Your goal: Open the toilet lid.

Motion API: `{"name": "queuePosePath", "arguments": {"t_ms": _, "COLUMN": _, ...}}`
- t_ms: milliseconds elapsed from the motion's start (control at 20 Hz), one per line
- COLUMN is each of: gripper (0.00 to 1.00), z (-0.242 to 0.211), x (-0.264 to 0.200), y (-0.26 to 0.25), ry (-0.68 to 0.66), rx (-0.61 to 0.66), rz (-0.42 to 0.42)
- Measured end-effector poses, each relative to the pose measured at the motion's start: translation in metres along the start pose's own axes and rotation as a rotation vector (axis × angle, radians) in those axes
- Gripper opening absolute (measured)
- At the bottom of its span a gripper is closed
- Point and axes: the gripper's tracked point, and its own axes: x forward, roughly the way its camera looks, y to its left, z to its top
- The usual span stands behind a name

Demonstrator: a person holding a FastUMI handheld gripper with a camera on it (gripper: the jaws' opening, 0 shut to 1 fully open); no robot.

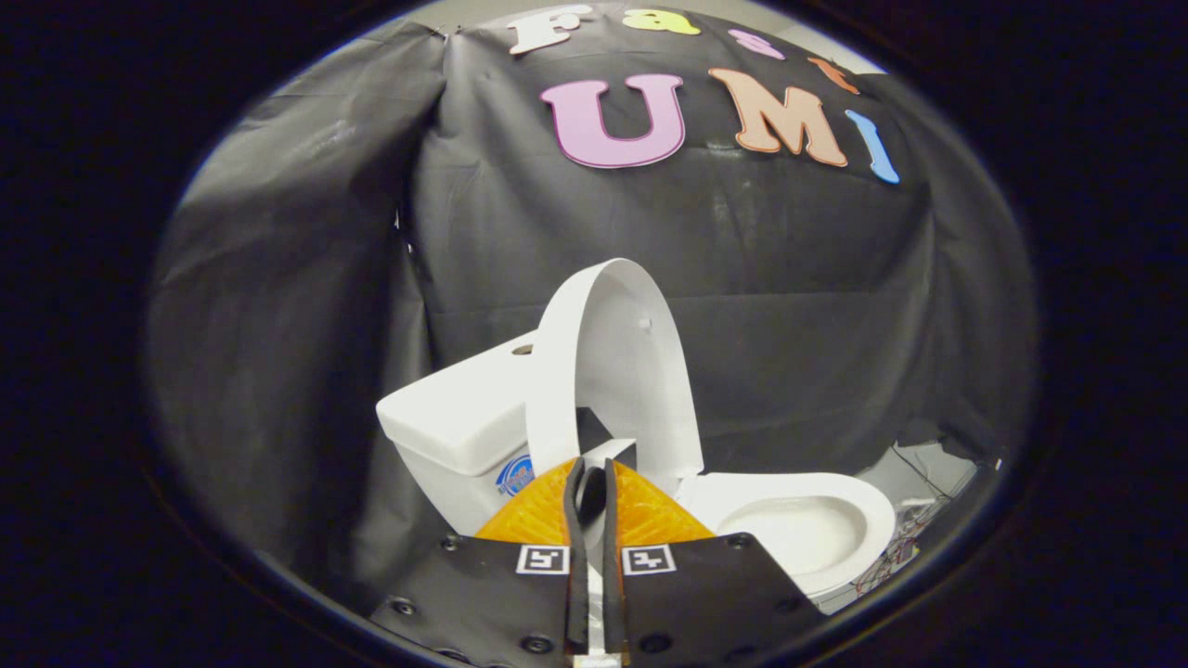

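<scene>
We see the gripper (592,478) w/ its two fingers (575,520) drawn nearly together, only a thin slit between them, tips close to meeting. They seem to pinch the lower edge of the toilet lid (626,371), which sits right at the tips; we can't tell for sure that both fingers press on it, since the contact spot is hidden behind the tips.

The lid stands raised, approx upright, just ahead of and above the fingertips, its inner face turned to the right of the fingers. The tank (459,413) is beyond the fingers to the left, behind the lid. The seat and bowl (807,520) lie to the right of the fingers, uncovered, bowl interior visible. Some thin wires (896,552) lie on the floor beyond the bowl's far right rim. Black cloth wall (325,278) hangs behind everything.
</scene>
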Motion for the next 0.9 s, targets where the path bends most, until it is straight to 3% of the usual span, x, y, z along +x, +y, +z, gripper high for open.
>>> {"name": "queuePosePath", "arguments": {"t_ms": 250, "gripper": 0.06, "z": 0.0, "x": -0.007, "y": -0.011, "ry": 0.003, "rx": 0.029, "rz": -0.01}}
{"name": "queuePosePath", "arguments": {"t_ms": 350, "gripper": 0.14, "z": -0.001, "x": -0.01, "y": -0.019, "ry": 0.016, "rx": 0.029, "rz": -0.015}}
{"name": "queuePosePath", "arguments": {"t_ms": 500, "gripper": 0.25, "z": 0.006, "x": -0.022, "y": -0.017, "ry": 0.009, "rx": 0.033, "rz": 0.06}}
{"name": "queuePosePath", "arguments": {"t_ms": 650, "gripper": 0.25, "z": 0.025, "x": -0.041, "y": -0.019, "ry": -0.059, "rx": 0.031, "rz": 0.096}}
{"name": "queuePosePath", "arguments": {"t_ms": 900, "gripper": 0.78, "z": 0.041, "x": -0.068, "y": -0.048, "ry": -0.096, "rx": 0.067, "rz": 0.077}}
